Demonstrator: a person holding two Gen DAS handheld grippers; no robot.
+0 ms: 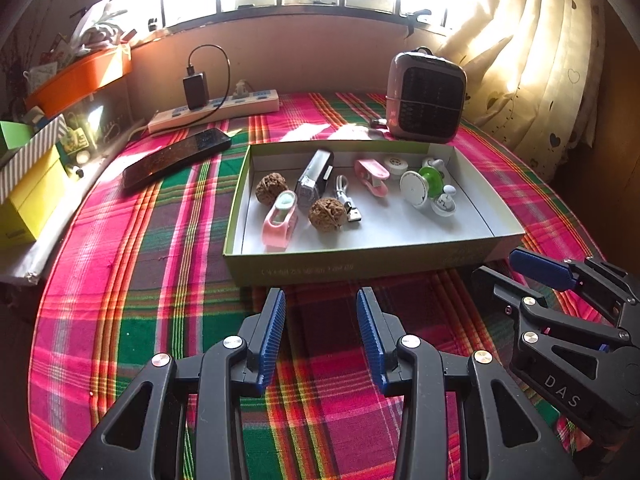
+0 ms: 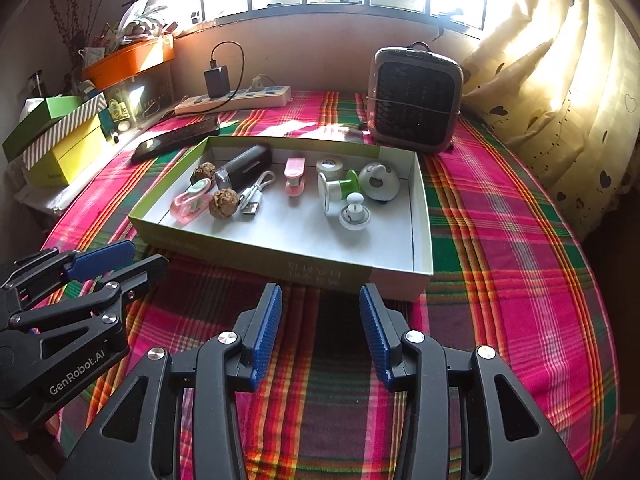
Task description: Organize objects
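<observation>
A shallow cardboard box (image 1: 360, 270) (image 2: 280, 258), green outside and white inside, lies on the plaid cloth. It holds two walnuts (image 1: 327, 215) (image 2: 223, 203), two pink clips (image 1: 280, 220) (image 2: 295, 178), a black and silver device (image 1: 314, 178) (image 2: 244, 168), a white USB cable (image 1: 347, 202) (image 2: 254, 196), a green and white spool (image 1: 422, 184) (image 2: 338, 190) and white knobs (image 1: 446, 200) (image 2: 354, 212). My left gripper (image 1: 321, 300) (image 2: 148, 254) hovers open just short of the box's near wall, nothing between its blue pads. My right gripper (image 2: 320, 296) (image 1: 498, 264) stands open and bare beside it, at the box's near right corner.
A black phone (image 1: 176, 156) lies left of the box, with a power strip (image 1: 216, 110) and charger behind it. A small heater (image 1: 426, 96) stands behind the box. Stacked yellow and green boxes (image 1: 32, 196) line the left edge; a curtain (image 2: 560, 92) hangs at right.
</observation>
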